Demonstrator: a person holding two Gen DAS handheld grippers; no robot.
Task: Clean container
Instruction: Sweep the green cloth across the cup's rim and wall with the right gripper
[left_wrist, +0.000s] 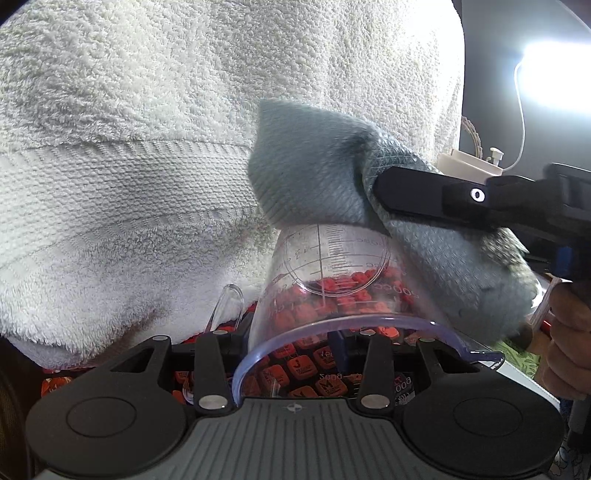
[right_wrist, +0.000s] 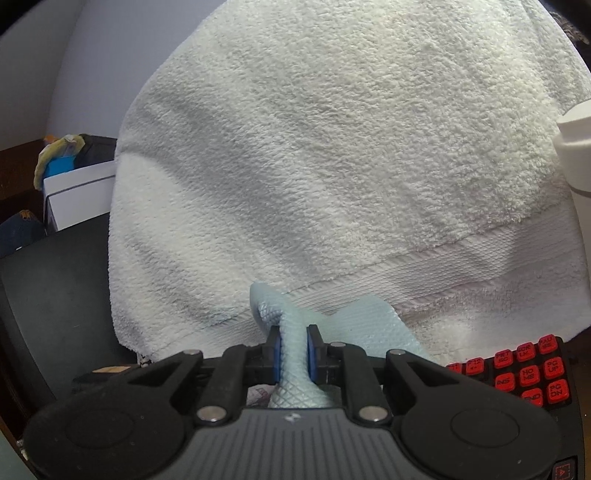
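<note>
Left wrist view is filled from 9 to 1 o'clock by a white terry towel draped behind the work. Below it, a keyboard with red keys is seen through and under the container. The clear measuring cup is held tipped on its side at the centre, its rim nearest the camera and its base pointing away; the left gripper is clamped on its wall at 6 o'clock. A light blue cloth is pressed against the cup's base and its side toward 3 o'clock, and it is pinched by the right gripper, which enters from 3 o'clock. In the right wrist view the same cloth is seen squeezed between the blue pads, bunched rather than flat.

For the wipe to be done well, the cup should be kept clamped firmly against slipping, the cloth should be kept in full contact with the curved plastic, and light pressure is judged enough.
</note>
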